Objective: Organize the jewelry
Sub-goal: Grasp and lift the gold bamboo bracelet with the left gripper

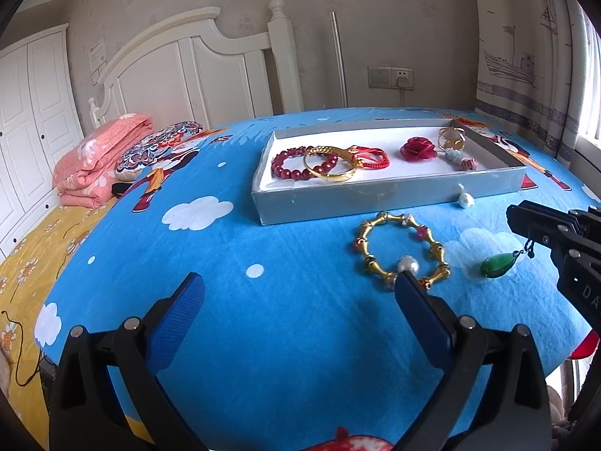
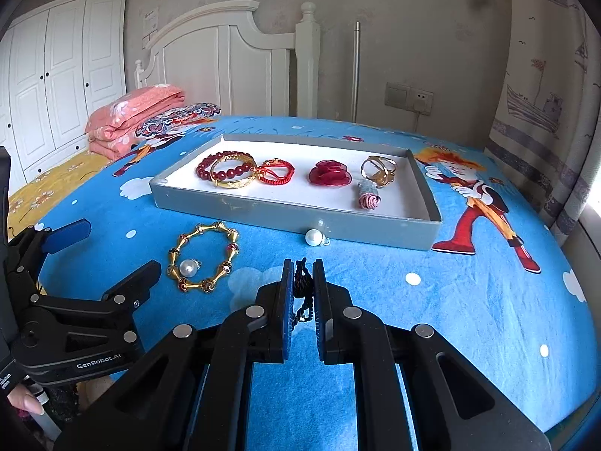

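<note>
My right gripper (image 2: 303, 268) is shut on the black cord (image 2: 302, 289) of a green pendant (image 1: 497, 265), which hangs just above the blue cloth. My left gripper (image 1: 296, 289) is open and empty, its right finger next to a gold bead bracelet (image 1: 402, 250) with a pearl (image 1: 408, 264) inside it. A second pearl (image 1: 464, 199) lies by the front wall of the grey tray (image 1: 375, 195). The tray holds a red bead bracelet (image 2: 221, 171), gold bangle (image 2: 234, 176), red cord bracelet (image 2: 276, 171), red flower (image 2: 330, 173) and gold rings (image 2: 379, 169).
The blue cartoon cloth (image 1: 263, 263) covers a round surface. A folded pink quilt (image 1: 97, 158) and a patterned pillow (image 1: 157, 150) lie at the left beside a white headboard (image 1: 188, 71). A curtain (image 2: 544, 94) hangs at the right.
</note>
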Demonstrator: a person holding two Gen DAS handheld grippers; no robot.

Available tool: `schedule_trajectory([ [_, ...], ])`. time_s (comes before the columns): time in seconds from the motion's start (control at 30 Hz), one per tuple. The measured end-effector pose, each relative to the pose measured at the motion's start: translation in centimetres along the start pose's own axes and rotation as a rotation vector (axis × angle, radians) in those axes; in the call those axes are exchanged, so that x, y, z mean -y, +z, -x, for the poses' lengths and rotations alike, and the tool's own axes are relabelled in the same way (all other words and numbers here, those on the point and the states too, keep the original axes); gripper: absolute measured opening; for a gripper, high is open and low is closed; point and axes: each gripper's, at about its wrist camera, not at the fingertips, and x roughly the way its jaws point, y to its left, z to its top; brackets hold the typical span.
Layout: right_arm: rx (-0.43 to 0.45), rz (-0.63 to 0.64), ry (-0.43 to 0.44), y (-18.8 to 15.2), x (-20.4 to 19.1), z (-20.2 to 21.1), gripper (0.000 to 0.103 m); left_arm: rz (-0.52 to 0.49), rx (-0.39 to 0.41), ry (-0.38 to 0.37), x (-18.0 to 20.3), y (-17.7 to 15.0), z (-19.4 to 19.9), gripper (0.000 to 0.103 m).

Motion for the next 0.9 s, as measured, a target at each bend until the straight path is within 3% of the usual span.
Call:
schedule_trajectory([
  [0.3,0.024,-0.048,0.018,-0.7,2.1,1.1,0.011,0.038,-0.013,-0.001,1.0,2.8,-1.0,0.095],
  [0.63,0.026,-0.077,0.03,-1.1,2.8,0.9,0.011,-0.02,-0.024,-0.032,4.5,4.1,-1.8,0.09],
  [0.83,0.023,-0.099,0.034,-1.3,3.3,0.8,0.011,-0.079,-0.035,-0.05,6.4,4.1,-2.4,0.077],
  [0.9,0.024,-0.102,0.034,-1.3,3.4,0.8,0.011,-0.075,-0.067,-0.07,6.5,4.3,-3.1,0.057],
])
